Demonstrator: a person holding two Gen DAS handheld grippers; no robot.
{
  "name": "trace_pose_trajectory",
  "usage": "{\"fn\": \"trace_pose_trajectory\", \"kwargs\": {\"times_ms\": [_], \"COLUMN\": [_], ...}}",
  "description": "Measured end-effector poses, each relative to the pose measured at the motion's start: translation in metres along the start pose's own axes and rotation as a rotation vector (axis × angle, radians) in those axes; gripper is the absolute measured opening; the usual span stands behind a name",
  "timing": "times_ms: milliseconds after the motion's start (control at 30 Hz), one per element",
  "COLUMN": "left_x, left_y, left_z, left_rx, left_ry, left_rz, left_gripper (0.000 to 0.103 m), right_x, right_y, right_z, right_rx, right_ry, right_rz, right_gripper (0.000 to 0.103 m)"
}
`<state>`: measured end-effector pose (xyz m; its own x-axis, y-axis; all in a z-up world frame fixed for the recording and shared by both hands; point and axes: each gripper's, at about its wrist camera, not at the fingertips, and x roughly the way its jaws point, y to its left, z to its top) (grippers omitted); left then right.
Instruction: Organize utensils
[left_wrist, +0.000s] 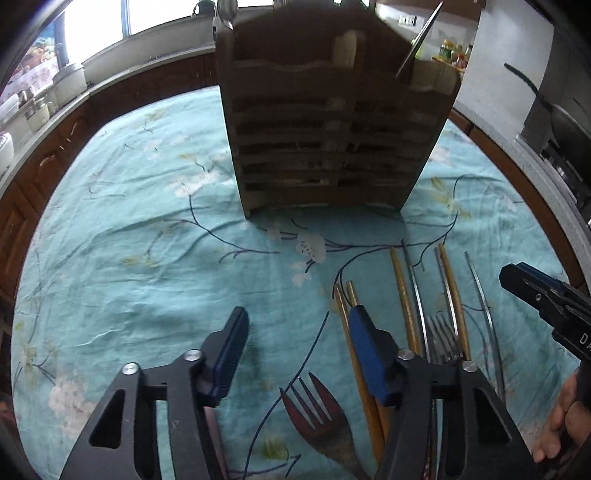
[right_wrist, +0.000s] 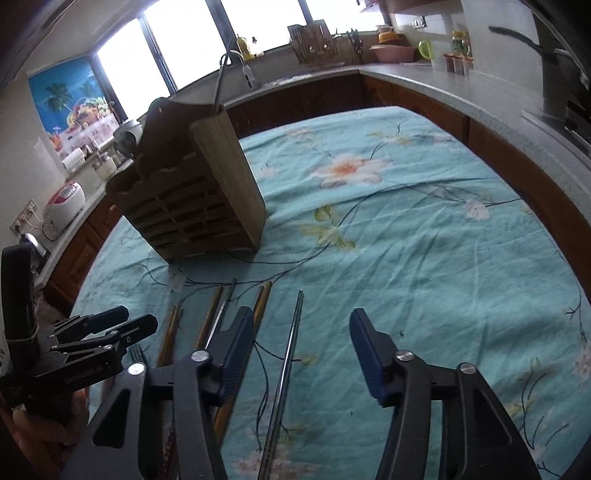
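A slatted wooden utensil holder (left_wrist: 325, 122) stands upright on the teal flowered tablecloth (left_wrist: 147, 258); it also shows in the right wrist view (right_wrist: 192, 199) with one metal utensil (right_wrist: 221, 83) sticking out of its top. My left gripper (left_wrist: 297, 325) is open and empty above a wooden fork (left_wrist: 317, 417). Wooden chopsticks (left_wrist: 406, 302), metal chopsticks (left_wrist: 480, 291) and metal forks (left_wrist: 443, 338) lie in a row to its right. My right gripper (right_wrist: 301, 326) is open and empty, with a metal chopstick (right_wrist: 290, 354) lying between its fingers.
Dark wooden cabinets and a grey counter (right_wrist: 443, 85) curve around the table, with a dish rack (right_wrist: 314, 46), bowls and jars. A rice cooker (right_wrist: 62, 206) sits at the left. A pan handle (left_wrist: 532, 88) juts in at the right.
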<state>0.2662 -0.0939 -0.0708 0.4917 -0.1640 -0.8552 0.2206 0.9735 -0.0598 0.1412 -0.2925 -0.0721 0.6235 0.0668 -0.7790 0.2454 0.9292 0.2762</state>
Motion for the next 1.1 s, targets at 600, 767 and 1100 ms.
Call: {"fn": "trace_pose_trajectory", "kwargs": {"times_ms": [600, 767, 1100], "left_x": [0.023, 0.024, 0.02], "left_y": [-0.009, -0.014, -0.004], "left_z": [0.013, 0.012, 0.014], "left_rx": [0.037, 0.052, -0.009], "left_ry": [0.02, 0.01, 0.009], "left_rz": [-0.017, -0.026, -0.068], "left_gripper": [0.026, 0.01, 0.006], "right_x": [0.038, 0.049, 0.049], "right_y": [0.005, 0.022, 0.03], "right_z": [0.005, 0.008, 0.004], "right_rx": [-0.056, -0.152, -0.175], "right_ry": [0.081, 0.096, 0.079], "right_rz": [-0.065, -0.124, -0.117], "right_gripper": [0.032, 0.032, 0.005]}}
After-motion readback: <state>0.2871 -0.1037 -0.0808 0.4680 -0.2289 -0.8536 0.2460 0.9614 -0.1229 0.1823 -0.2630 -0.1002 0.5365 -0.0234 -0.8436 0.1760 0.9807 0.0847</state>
